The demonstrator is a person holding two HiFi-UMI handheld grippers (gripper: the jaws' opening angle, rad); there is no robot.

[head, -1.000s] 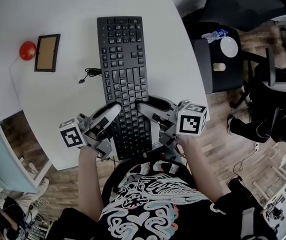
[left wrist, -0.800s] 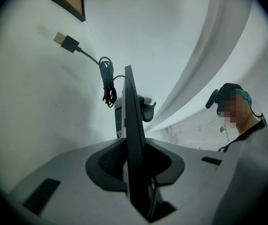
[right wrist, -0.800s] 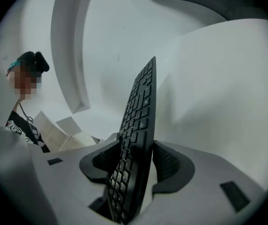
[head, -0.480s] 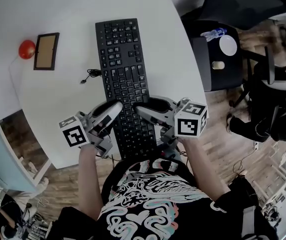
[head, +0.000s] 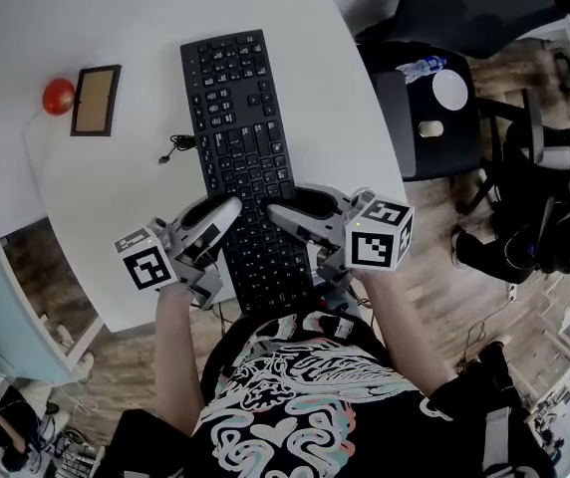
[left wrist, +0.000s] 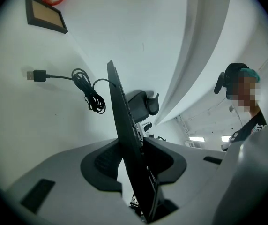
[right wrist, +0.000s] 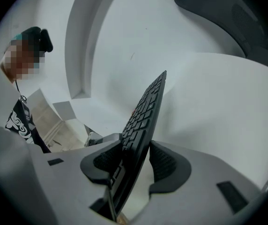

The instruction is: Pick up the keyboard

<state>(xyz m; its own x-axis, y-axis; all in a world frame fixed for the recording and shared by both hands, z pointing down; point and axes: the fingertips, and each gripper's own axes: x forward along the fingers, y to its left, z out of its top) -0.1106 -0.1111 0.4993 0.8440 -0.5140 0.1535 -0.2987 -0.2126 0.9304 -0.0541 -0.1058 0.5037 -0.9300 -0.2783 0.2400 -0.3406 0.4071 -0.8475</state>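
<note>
Tightening both grips comes before lifting. Your white table (head: 116,28) carries the black keyboard (head: 240,157). At its near end your left gripper (left wrist: 133,153), jaws just opening, pinches it loosely. Your right gripper (right wrist: 136,156), jaws just closing, straddles it unclamped.

Table (head: 116,28): the keyboard (head: 235,137) lies lengthwise on it, running away from the person, with its near end overhanging the table's near edge. A coiled cable (head: 177,148) lies on the table left of the keyboard at about mid-length and runs to the keyboard's left side. Farther left, well apart from the keyboard, lies a framed board (head: 95,101). A ball (head: 58,96) sits just beside the board's left edge. Off the table's right edge and lower stands a seat (head: 397,137). On it lie a bottle (head: 426,67), a disc (head: 450,90) and a small object (head: 427,127). The bottle is farthest from the person and the small object nearest.
</note>
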